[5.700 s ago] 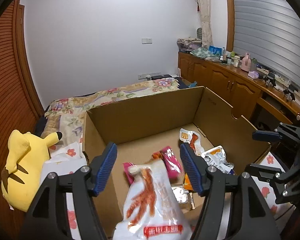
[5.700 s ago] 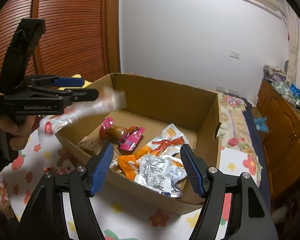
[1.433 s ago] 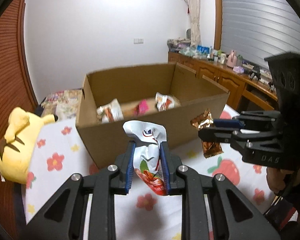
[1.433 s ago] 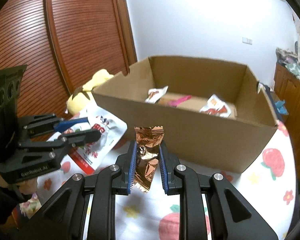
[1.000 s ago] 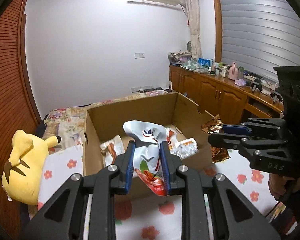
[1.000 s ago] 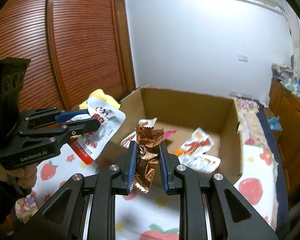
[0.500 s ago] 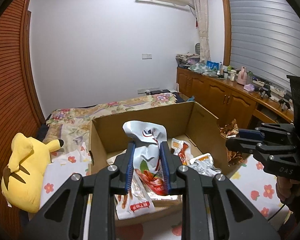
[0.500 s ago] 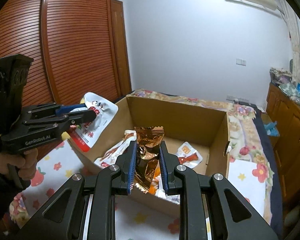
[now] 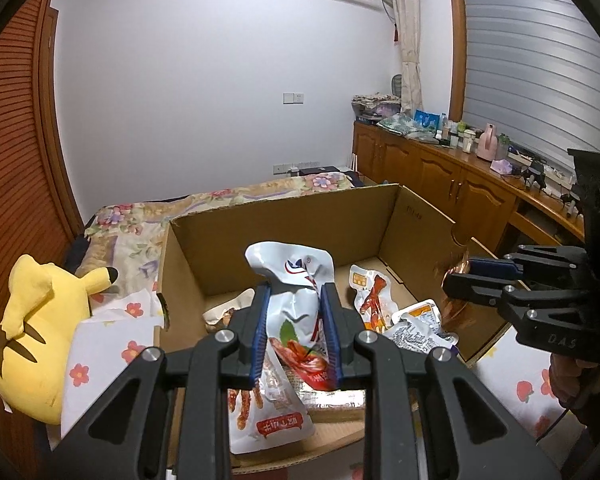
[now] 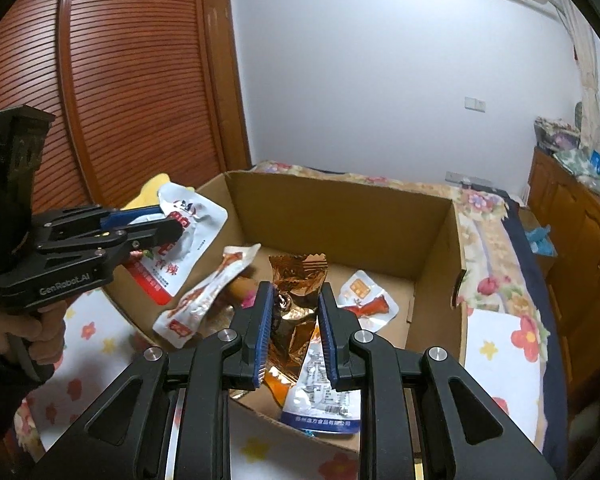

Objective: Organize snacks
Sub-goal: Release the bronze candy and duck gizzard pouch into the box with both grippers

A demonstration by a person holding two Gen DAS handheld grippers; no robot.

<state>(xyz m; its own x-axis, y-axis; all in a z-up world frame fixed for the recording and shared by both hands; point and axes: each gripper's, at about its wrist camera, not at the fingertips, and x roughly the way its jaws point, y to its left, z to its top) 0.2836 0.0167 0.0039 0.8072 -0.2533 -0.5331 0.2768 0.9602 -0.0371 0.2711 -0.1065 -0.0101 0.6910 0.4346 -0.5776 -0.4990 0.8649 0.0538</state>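
Note:
An open cardboard box (image 9: 284, 220) (image 10: 340, 216) stands on a flowered cloth and holds several snack packets (image 9: 374, 294) (image 10: 204, 300). My left gripper (image 9: 296, 332) is shut on a white and red snack pouch (image 9: 294, 280) and holds it above the box's near left part; it also shows in the right wrist view (image 10: 180, 236). My right gripper (image 10: 294, 332) is shut on a copper foil candy packet (image 10: 296, 292), held above the box's near edge. In the left wrist view the right gripper (image 9: 460, 276) is at the box's right wall, the foil blurred.
A yellow plush toy (image 9: 32, 328) lies left of the box. A bed with a floral cover (image 9: 228, 200) is behind it. A wooden sideboard (image 9: 460, 184) with small items runs along the right wall. A wooden slatted wardrobe (image 10: 120, 80) stands on the left.
Both grippers, each still shut on its packet, have moved forward and higher over the open box, so that more of the box's inside shows.

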